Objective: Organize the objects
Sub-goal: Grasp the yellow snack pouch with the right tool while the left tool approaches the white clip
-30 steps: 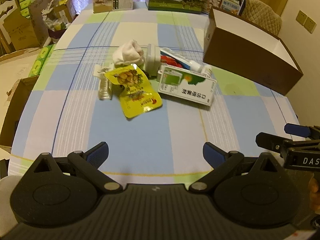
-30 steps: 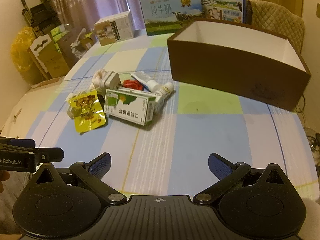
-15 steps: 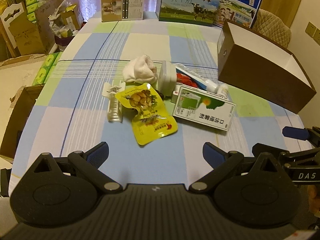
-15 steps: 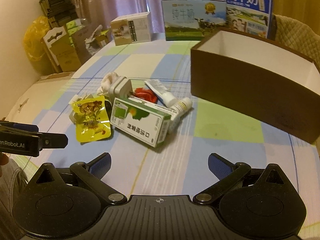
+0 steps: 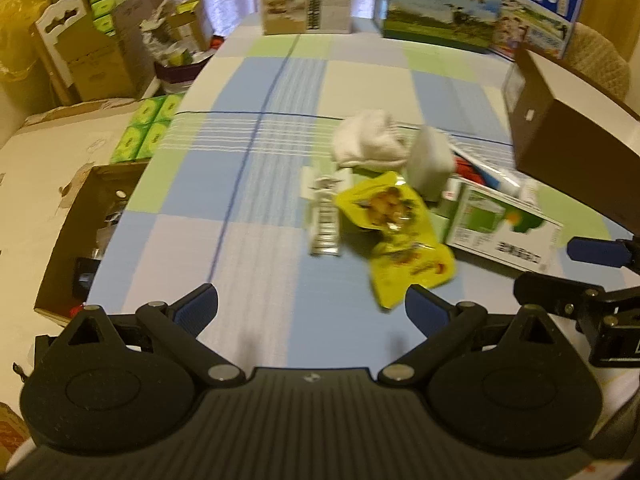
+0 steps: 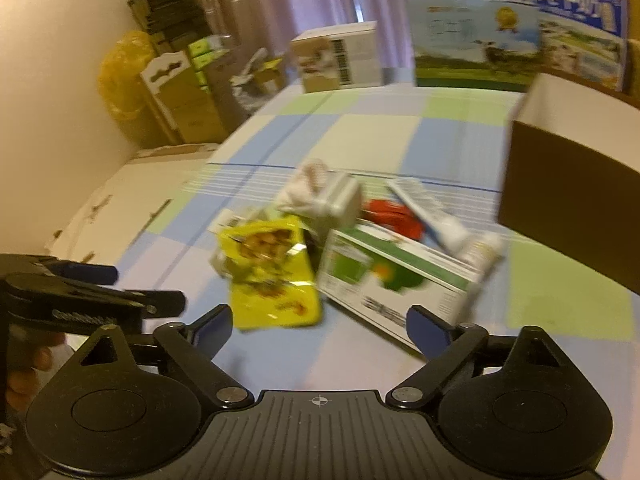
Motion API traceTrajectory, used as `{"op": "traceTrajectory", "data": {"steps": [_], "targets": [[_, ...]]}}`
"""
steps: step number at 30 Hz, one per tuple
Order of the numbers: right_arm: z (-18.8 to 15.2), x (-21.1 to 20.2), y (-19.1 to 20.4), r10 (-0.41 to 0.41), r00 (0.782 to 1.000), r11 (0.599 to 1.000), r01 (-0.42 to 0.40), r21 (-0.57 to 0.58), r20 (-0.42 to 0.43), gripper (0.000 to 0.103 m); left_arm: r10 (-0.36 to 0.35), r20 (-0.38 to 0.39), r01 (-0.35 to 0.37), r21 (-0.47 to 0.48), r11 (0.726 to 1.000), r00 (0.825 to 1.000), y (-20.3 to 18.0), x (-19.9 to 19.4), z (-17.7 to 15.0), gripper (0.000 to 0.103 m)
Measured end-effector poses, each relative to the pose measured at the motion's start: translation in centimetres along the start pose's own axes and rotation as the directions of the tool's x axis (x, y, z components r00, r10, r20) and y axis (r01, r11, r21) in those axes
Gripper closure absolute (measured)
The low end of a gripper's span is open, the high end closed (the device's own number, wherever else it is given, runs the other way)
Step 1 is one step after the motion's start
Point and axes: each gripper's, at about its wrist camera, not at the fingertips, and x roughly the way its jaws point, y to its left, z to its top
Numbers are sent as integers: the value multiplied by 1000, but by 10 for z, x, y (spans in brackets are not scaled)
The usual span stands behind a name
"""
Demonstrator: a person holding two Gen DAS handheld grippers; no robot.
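Both pairs of jaws stand wide apart with nothing between them. The left gripper (image 5: 312, 308) hangs over a bare stretch of the checked tablecloth (image 5: 256, 184), its blue pads (image 5: 198, 306) short of the heap. The right gripper (image 6: 320, 326) sits closer in, its right pad just before the near corner of the green-and-white carton (image 6: 394, 284) and its left pad near the lower edge of the yellow snack pouch (image 6: 272, 276).

The objects to be sorted lie in one tight cluster at mid-table: the pouch overlaps a white ribbed clip-like piece (image 5: 325, 216); behind them sit a bundled white cloth (image 5: 368, 140) and a pale grey block (image 5: 430, 162). Something red (image 6: 394, 216), a white tube (image 6: 430, 210) and a small white bottle (image 6: 480, 250) are wedged behind the carton; motion blur hides their finer detail.

The brown open-topped box (image 6: 572, 208), white inside, stands to the right of the heap, its near corner close to the tube and bottle. A strip of open cloth runs between its long wall and the carton.

To the left of the heap the cloth is free as far as the table edge (image 5: 132, 216), below which an open cardboard box (image 5: 76, 232) sits on the floor. Milk cartons (image 5: 444, 12) and a beige package (image 5: 306, 2) line the far edge.
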Motion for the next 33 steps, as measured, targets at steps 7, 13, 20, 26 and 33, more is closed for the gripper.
{"op": "traceTrajectory", "data": {"steps": [7,13,20,26,33], "targets": [[15,39,20,52,998,998,-54,-41,-32,22,55,-19,-55,-14,998,998,24,24,11,4],[25,67,26,63,996,997,-66,-47,-59,23,73,-5,-73,-32,997,997,39,37,16,4],[33,97,28,41,994,996,-49,-73,-103,23,59,-22,-61,-68,996,998,48,46,17,4],[34,117,30,23,988,997,-35,-74,-153,23,102,-34,-105,-89,991,994,54,52,18,5],[29,132,30,-9,981,996,-8,-84,-195,27,105,-57,-111,-103,989,993,60,58,17,5]]}}
